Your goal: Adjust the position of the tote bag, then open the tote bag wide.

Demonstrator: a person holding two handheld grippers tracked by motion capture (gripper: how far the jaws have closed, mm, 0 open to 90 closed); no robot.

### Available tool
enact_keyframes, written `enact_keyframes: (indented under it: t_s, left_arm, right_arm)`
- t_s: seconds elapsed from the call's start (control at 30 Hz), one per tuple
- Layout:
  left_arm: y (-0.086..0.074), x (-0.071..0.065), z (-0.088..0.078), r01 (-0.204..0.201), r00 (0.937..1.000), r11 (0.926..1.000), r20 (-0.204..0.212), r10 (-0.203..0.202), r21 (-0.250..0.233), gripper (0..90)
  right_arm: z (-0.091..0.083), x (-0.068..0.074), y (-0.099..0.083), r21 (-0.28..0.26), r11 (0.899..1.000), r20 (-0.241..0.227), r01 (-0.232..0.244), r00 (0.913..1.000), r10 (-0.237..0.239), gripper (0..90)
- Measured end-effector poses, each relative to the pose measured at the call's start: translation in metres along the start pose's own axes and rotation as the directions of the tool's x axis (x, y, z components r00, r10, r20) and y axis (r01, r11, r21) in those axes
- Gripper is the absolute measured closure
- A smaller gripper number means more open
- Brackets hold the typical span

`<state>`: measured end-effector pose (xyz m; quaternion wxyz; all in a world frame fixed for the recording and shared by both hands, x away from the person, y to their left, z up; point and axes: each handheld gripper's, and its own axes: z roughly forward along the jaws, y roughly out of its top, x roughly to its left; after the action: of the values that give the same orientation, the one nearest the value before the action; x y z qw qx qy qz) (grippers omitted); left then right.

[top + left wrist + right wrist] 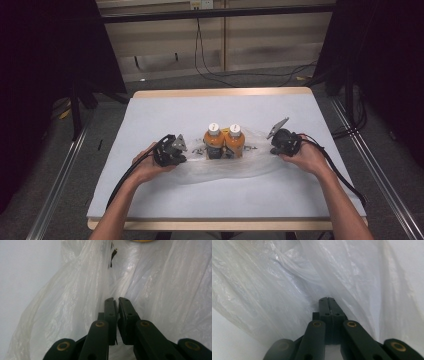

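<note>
Two orange bottles (224,141) with white caps stand upright, side by side and touching, on a thin clear plastic bag (220,167) spread over a white-covered table (150,112). A person's hands come in from the near edge, each holding a black two-jaw gripper.

Seen from the high view, the left gripper (181,150) sits at the bag's left edge, just beside the left-hand bottle. Along its own view, its jaws stand almost together, a narrow slit between the pads, with a fold of the crinkled film (82,290) pinched at their tips; the film rises ahead of the fingers, and a sliver of orange bottle shows at the top, beyond them.

From above, the right gripper (276,147) holds the bag's right edge, just beside the right-hand bottle. Its jaws are fully together, clamped on a ridge of plastic (287,285) that fans out ahead of the fingertips.

Judging by this, both sides of the bag are gripped and the bottles stand between the two grippers. What seems left is drawing the film up around the bottles; it still lies low and slack at their bases.
</note>
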<state>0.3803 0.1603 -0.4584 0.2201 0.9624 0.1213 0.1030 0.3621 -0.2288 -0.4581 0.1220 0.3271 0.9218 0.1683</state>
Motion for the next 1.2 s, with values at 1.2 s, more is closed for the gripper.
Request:
enact_keyframes:
  t_s: [1.2]
  left_arm:
    - [-0.009,0.007,-0.009,0.04,0.9985,0.9986,0.04,-0.039,-0.034,89.7]
  right_arm:
    - [-0.007,-0.011,-0.023,-0.057,0.998,0.045,-0.039,0.9981,0.042,90.0]
